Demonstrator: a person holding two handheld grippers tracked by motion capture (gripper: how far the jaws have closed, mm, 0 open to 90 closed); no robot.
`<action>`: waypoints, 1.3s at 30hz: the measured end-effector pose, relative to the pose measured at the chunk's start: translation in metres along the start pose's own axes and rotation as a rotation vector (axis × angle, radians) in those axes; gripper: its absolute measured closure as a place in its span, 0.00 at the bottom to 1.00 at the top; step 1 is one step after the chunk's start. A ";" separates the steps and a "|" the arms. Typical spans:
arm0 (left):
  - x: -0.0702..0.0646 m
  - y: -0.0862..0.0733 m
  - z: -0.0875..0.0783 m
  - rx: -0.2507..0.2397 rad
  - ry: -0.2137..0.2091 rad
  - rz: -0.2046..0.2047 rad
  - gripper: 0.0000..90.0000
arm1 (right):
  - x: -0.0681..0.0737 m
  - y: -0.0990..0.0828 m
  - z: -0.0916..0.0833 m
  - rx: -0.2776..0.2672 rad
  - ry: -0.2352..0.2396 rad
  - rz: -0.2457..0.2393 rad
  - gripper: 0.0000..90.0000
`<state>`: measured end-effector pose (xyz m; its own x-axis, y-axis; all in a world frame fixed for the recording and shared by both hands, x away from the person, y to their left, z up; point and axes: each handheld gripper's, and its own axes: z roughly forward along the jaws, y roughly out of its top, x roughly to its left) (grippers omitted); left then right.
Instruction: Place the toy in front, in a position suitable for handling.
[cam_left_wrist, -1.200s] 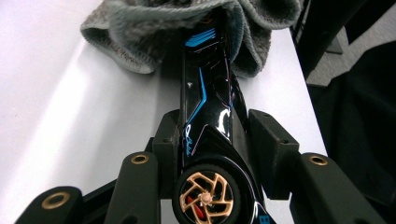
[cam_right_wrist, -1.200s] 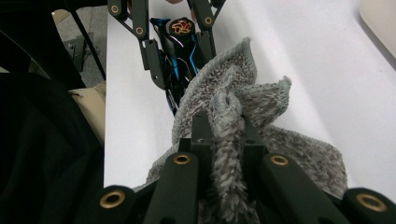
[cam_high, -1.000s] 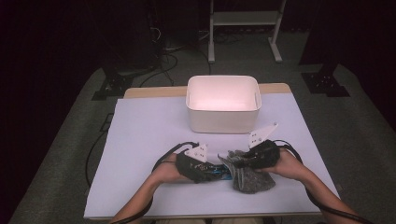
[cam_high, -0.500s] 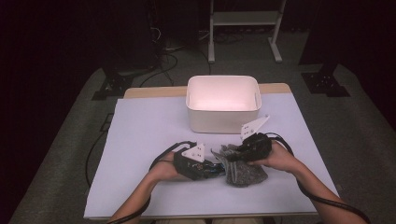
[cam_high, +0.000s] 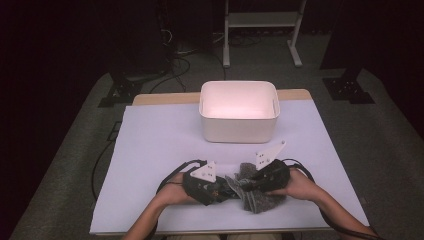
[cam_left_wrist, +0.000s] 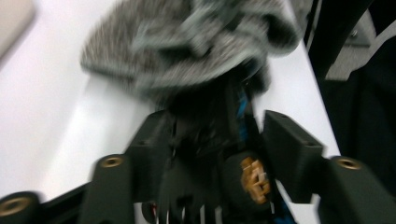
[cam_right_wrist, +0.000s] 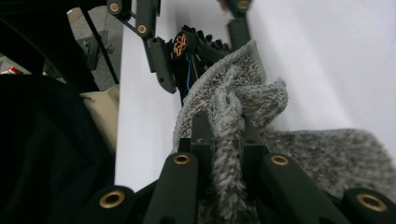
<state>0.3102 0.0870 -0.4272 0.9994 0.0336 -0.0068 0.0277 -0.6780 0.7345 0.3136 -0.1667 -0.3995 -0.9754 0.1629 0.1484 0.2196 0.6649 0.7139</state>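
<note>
A grey knitted cloth (cam_high: 261, 201) lies bunched on the white table (cam_high: 160, 150) near its front edge, between the two hands. My right gripper (cam_high: 246, 184) is shut on a fold of the cloth (cam_right_wrist: 327, 154); in the right gripper view the fold stands pinched between the right gripper (cam_right_wrist: 223, 126) pads. My left gripper (cam_high: 229, 187) faces it from the left, and its jaws have just been opening. In the blurred left gripper view the left gripper (cam_left_wrist: 217, 121) jaws stand apart, with the cloth (cam_left_wrist: 196, 42) just ahead of the tips.
A white bin (cam_high: 239, 131) stands at the middle back of the table. Cables trail from both grippers beside the hands. A dark floor with stands and cables surrounds the table.
The left jaws have spread apart. The right gripper has drawn in toward the left one with the cloth, which sits more bunched. Both hands have shifted slightly toward the near edge.
</note>
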 end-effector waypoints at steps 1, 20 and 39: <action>-0.003 -0.001 0.000 -0.009 0.011 0.017 0.43 | 0.003 -0.002 0.001 0.005 0.003 -0.003 0.89; -0.019 -0.011 -0.004 0.025 0.098 -0.050 0.22 | 0.021 -0.020 0.015 0.020 -0.017 -0.037 0.90; 0.008 -0.021 0.001 0.097 -0.010 -0.027 0.27 | 0.006 -0.018 0.012 -0.022 -0.007 0.008 0.89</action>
<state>0.3180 0.1006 -0.4435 0.9984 0.0453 -0.0328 0.0556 -0.7448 0.6650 0.3037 -0.1689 -0.4197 -0.9736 0.1732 0.1490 0.2265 0.6471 0.7279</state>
